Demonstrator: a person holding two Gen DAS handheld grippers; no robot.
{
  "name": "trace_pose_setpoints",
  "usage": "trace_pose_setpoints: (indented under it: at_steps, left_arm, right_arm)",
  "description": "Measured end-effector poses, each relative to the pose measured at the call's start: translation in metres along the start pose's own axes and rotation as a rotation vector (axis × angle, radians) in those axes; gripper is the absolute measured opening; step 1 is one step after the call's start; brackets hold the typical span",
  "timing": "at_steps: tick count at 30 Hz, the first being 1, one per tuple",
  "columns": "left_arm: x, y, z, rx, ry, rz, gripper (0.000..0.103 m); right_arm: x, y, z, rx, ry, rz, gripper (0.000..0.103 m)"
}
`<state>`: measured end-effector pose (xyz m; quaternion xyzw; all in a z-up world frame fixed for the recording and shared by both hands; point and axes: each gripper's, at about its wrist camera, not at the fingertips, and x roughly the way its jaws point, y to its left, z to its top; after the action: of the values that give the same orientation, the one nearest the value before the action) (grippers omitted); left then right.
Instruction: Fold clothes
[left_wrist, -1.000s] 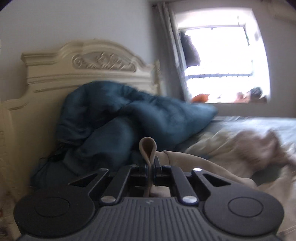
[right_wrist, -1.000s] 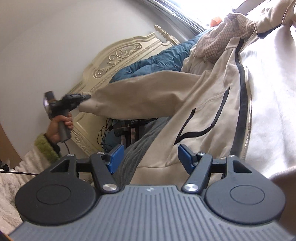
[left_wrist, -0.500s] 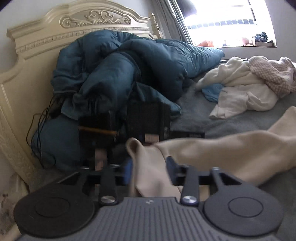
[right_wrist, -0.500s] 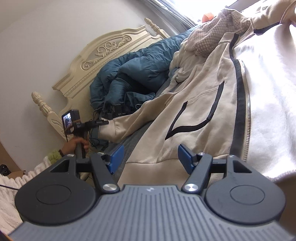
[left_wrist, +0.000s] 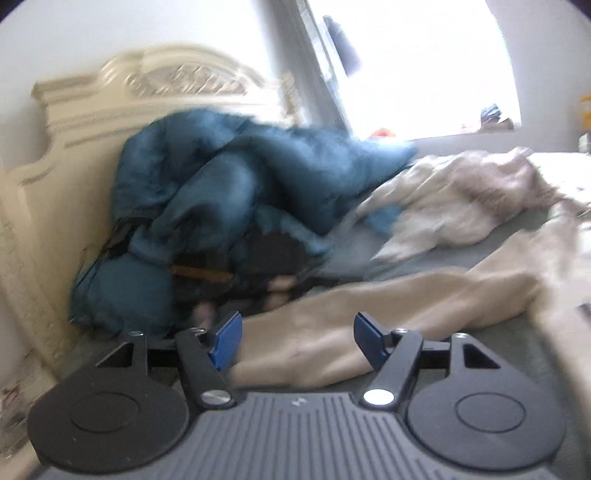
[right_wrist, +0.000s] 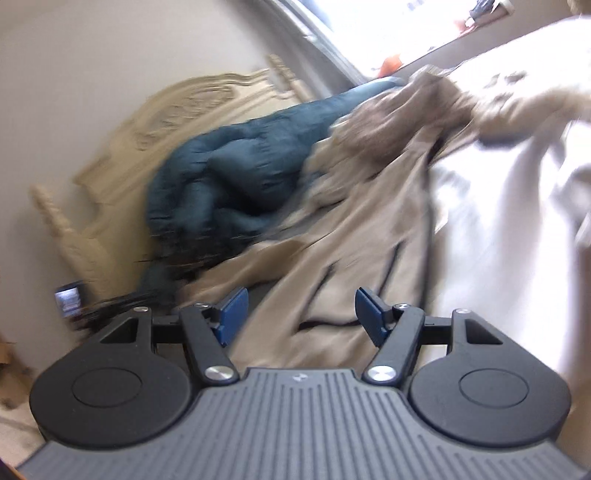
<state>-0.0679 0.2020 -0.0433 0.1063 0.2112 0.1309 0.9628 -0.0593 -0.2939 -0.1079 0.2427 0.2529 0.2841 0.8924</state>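
Observation:
A beige zip jacket with dark trim lies spread on the grey bed. Its sleeve (left_wrist: 369, 314) lies flat on the bed, running from my left gripper toward the right. My left gripper (left_wrist: 297, 341) is open, its blue pads on either side of the sleeve's cuff end, holding nothing. My right gripper (right_wrist: 301, 314) is open and empty just above the jacket's body (right_wrist: 351, 266). Both views are motion-blurred.
A crumpled teal duvet (left_wrist: 229, 192) is piled against the cream carved headboard (left_wrist: 92, 122), with dark items and cables below it. A heap of white and pinkish clothes (left_wrist: 461, 199) lies behind the sleeve. A white garment (right_wrist: 509, 206) lies right of the jacket. A bright window (left_wrist: 424, 66) is behind.
My left gripper let go of the sleeve cuff it held raised, opened wide, and the sleeve now lies flat on the bed. My right gripper stayed open and shifted over the jacket.

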Motion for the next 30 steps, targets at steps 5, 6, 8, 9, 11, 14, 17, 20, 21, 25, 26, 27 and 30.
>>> trace_pose_setpoints:
  at_steps: [5,6,8,9,11,14,17,20,21,25,26,27,30]
  left_arm:
    - [0.018,-0.087,0.040,0.005,-0.004,-0.412,0.070]
    - [0.027,-0.111,0.049,0.028,0.002,-0.491,0.070]
    - [0.049,-0.163,0.063,0.099,0.008,-0.585,0.070]
    - [0.060,-0.190,0.069,0.137,0.011,-0.618,0.070]
    - [0.083,-0.240,0.078,0.211,0.034,-0.663,0.070]
    - [0.112,-0.297,0.073,0.342,0.059,-0.680,0.067]
    - [0.130,-0.335,0.057,0.445,0.052,-0.662,0.067]
    - [0.142,-0.347,0.040,0.457,0.056,-0.659,0.066]
    - [0.144,-0.346,0.037,0.445,0.046,-0.664,0.067]
    - [0.158,-0.335,0.034,0.347,0.057,-0.710,0.068]
    - [0.163,-0.331,0.034,0.311,0.073,-0.729,0.069]
    - [0.169,-0.326,0.035,0.278,0.090,-0.747,0.070]
    - [0.176,-0.321,0.035,0.226,0.111,-0.777,0.071]
  right_arm:
    - [0.045,-0.025,0.058,0.032,0.034,-0.148,0.064]
    - [0.059,-0.033,0.067,0.057,0.050,-0.170,0.063]
    - [0.086,-0.052,0.079,0.142,0.072,-0.200,0.062]
    - [0.099,-0.063,0.085,0.198,0.087,-0.209,0.062]
    - [0.121,-0.089,0.091,0.343,0.121,-0.209,0.062]
    - [0.149,-0.113,0.097,0.458,0.169,-0.231,0.062]
    - [0.169,-0.122,0.102,0.450,0.204,-0.276,0.062]
    - [0.186,-0.128,0.104,0.436,0.247,-0.292,0.062]
    - [0.192,-0.129,0.106,0.426,0.257,-0.292,0.062]
    - [0.207,-0.128,0.111,0.380,0.283,-0.282,0.062]
    - [0.210,-0.130,0.112,0.377,0.286,-0.280,0.062]
    - [0.215,-0.131,0.113,0.378,0.290,-0.277,0.061]
    - [0.229,-0.139,0.119,0.405,0.280,-0.244,0.060]
